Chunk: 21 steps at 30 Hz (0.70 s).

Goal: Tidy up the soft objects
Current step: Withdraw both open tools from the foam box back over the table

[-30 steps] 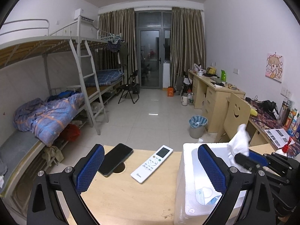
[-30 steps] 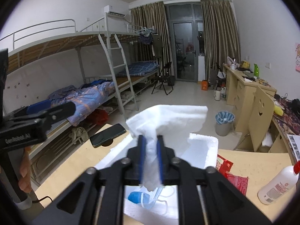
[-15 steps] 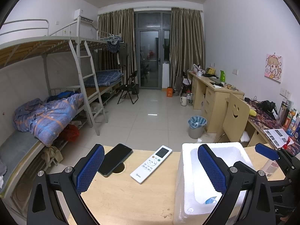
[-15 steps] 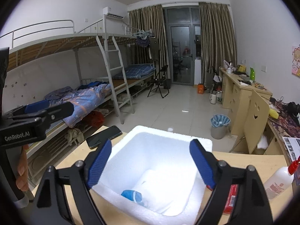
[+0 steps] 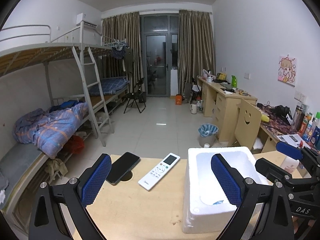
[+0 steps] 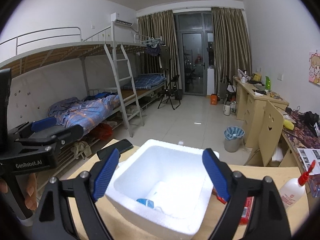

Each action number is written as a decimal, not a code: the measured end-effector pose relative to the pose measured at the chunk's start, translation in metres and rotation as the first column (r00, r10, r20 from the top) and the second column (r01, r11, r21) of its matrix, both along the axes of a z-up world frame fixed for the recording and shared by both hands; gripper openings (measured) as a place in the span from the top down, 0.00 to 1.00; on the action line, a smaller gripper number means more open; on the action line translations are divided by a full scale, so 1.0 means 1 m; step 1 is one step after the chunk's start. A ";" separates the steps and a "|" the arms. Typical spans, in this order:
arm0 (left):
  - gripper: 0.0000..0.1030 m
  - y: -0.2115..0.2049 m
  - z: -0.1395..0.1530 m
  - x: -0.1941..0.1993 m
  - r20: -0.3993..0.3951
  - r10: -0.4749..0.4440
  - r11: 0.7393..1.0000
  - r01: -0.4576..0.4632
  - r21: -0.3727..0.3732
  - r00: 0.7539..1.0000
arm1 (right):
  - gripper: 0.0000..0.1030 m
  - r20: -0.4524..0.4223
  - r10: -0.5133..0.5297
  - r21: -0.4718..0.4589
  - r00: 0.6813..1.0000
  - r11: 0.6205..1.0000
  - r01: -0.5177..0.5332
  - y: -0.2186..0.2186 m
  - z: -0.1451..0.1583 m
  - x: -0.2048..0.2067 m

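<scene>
The right tongs (image 6: 161,177), which pinched a white tissue a second ago, now hover spread and empty above the foam box (image 6: 176,148); the tissue (image 6: 170,197) lies inside beside a blue mask (image 6: 145,201). Left tongs (image 5: 161,182) stay spread over the bench (image 5: 128,210).

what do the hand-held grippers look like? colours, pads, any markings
Both look alike: black angular frames with silver bolts at the joints and blue cross-hatched finger pads. In the right wrist view the left hand-held gripper shows white "GenRobot.AI" lettering on its body. In the left wrist view the right hand-held gripper shows white "DAS" lettering. Bare fingers grip the left handle; no sleeve or cable is visible.
</scene>
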<state>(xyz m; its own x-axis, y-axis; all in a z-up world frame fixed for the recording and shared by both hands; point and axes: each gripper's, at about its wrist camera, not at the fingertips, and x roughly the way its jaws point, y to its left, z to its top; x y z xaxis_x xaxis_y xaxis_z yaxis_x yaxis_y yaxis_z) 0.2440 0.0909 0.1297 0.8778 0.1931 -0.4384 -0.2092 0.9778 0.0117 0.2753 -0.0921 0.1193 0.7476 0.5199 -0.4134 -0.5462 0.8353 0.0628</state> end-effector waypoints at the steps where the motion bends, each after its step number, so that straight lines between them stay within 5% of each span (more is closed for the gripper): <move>1: 0.03 0.000 0.001 -0.003 0.001 -0.001 1.000 0.001 0.001 1.000 | 0.14 0.007 -0.001 -0.003 1.000 1.000 0.001 -0.001 0.002 -0.005; 15: 0.03 -0.022 0.015 -0.081 0.043 -0.018 1.000 0.018 0.020 0.999 | 0.14 0.057 -0.016 0.030 0.998 0.999 0.015 -0.026 0.016 -0.064; 21: 0.03 -0.030 0.010 -0.113 0.063 -0.052 0.999 0.052 0.001 0.997 | 0.00 0.074 -0.041 0.085 0.996 0.996 0.035 -0.043 0.017 -0.085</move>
